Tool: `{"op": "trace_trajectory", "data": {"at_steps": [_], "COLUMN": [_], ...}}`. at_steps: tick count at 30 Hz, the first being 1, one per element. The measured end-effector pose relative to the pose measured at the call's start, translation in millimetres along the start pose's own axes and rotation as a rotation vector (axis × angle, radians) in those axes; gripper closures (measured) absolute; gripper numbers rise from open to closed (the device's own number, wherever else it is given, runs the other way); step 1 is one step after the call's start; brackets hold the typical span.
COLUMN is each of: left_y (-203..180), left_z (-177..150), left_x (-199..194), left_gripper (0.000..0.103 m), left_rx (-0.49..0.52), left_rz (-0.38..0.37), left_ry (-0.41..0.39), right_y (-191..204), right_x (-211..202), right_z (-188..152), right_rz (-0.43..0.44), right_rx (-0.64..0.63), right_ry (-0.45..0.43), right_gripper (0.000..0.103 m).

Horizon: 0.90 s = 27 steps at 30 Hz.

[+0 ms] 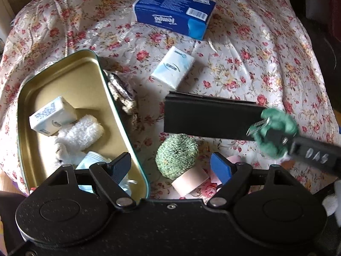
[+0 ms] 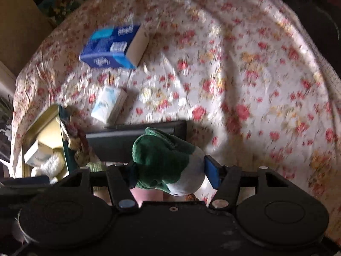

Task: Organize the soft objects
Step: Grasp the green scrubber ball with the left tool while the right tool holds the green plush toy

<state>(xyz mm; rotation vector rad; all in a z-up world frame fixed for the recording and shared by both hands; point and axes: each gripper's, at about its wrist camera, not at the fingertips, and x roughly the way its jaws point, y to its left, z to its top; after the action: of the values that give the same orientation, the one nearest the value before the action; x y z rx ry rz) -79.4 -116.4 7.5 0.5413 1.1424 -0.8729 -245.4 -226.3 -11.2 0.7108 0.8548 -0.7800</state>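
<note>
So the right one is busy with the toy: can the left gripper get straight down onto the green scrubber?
Probably yes. The left gripper is open, with the green scrubber right between its fingers and nothing over it; only the pink roll touches its near side.

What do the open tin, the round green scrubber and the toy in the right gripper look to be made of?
Tin: metal, likely; smooth gold sheen, rolled rim.
Scrubber: coiled green mesh, plastic or wire, unclear.
Toy: plush, fuzzy green and white fabric, squeezed between the right gripper jaws.

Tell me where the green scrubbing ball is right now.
In the left wrist view the green scrubbing ball lies on the floral cloth, right of the gold tin, against the pink tape roll.
</note>
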Motion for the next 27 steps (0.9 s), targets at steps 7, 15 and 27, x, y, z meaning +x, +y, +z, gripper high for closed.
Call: {"op": "trace_trajectory", "data": {"at_steps": [7,15,27], "left_y": [-9,-10,-10], "left_z": [0,2,17], "left_x": [21,38,69], "left_gripper": [0.025,0.025,0.035], "left_rx": [0.006,-0.027,-0.043], "left_rz": [0.011,0.006,0.031], "left_ry": [0.053,0.087,0.120], "right_y": [-5,-8,-12], "right_x": [-3,4,7], "right_z": [25,30,28], "right_rz": [-0.012,-0.002,0.018], "right_rx": [0.007,0.002,0.007], "right_ry": [-0.061,-0.075,-0.076], "right_gripper": [0.042,0.041,0.041]}}
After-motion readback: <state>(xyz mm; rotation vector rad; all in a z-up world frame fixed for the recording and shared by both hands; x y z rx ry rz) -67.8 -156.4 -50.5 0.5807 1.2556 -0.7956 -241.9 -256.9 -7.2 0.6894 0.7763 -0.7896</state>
